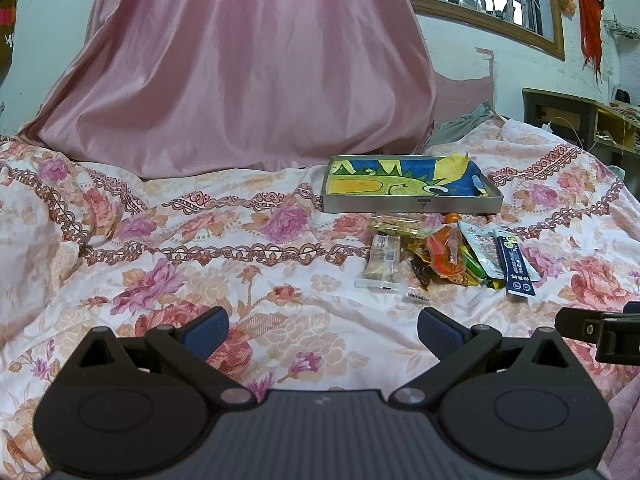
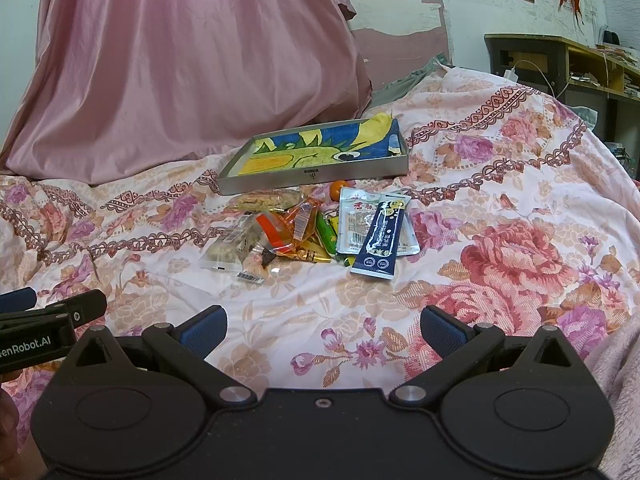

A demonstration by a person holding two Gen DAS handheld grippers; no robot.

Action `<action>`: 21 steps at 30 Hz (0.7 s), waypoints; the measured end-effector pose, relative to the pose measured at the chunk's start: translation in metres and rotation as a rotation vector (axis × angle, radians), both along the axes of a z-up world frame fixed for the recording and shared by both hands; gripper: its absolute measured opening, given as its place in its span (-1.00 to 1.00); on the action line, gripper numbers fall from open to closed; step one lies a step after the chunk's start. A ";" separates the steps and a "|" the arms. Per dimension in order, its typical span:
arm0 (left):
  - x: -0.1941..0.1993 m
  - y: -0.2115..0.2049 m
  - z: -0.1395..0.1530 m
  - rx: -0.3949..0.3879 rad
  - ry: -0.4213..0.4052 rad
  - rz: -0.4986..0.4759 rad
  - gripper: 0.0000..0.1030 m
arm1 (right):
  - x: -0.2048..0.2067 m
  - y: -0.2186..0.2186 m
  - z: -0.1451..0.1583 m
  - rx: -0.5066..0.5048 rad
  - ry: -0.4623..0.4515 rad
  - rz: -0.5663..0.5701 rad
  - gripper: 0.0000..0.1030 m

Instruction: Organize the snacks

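Nearest the left wrist camera, the left gripper (image 1: 323,326) hung over the floral bedspread (image 1: 160,240) with its blue-padded jaws wide apart and nothing between them. Beyond it and off to the right lay the snack pile (image 1: 444,256) on the cloth: a pale wrapped bar (image 1: 382,262) at its left edge, an orange packet (image 1: 446,254) in the middle, and a dark blue sachet (image 1: 518,266) at its right edge. Just behind the pile sat a shallow grey tray (image 1: 412,205) lined with a blue, yellow and green drawing. A pink curtain (image 1: 240,60) rose behind the bed. Part of the right gripper (image 1: 600,330) showed at the frame's right edge.

From the right wrist camera, the right gripper (image 2: 323,326) likewise hovered above the bedspread (image 2: 500,260), jaws spread and empty. The snack pile (image 2: 312,232) lay ahead of it, with the dark blue sachet (image 2: 382,240) overlapping a white pouch (image 2: 352,224) and a small orange ball (image 2: 338,190) close to the tray (image 2: 316,178). All snacks sat outside the tray, on its near side. Part of the left gripper (image 2: 44,320) showed at the left edge.
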State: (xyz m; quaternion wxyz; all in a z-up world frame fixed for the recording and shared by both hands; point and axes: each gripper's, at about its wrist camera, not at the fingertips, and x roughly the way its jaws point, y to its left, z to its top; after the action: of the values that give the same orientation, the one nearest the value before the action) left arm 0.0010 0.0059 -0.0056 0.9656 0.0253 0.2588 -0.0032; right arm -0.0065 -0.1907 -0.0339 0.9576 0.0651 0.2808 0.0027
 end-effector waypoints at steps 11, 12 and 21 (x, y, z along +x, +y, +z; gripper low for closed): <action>0.000 -0.001 -0.002 -0.003 0.007 0.005 0.99 | 0.000 0.000 0.000 0.000 0.002 -0.001 0.99; 0.000 -0.001 -0.002 -0.004 0.009 0.005 0.99 | 0.000 0.000 0.000 0.000 0.002 -0.001 0.99; 0.001 0.000 -0.002 -0.005 0.014 0.005 0.99 | 0.001 0.001 0.000 0.000 0.004 -0.001 0.99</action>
State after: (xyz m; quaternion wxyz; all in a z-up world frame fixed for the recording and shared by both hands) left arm 0.0021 0.0057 -0.0079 0.9638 0.0222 0.2655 -0.0016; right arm -0.0056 -0.1902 -0.0337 0.9570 0.0652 0.2826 0.0023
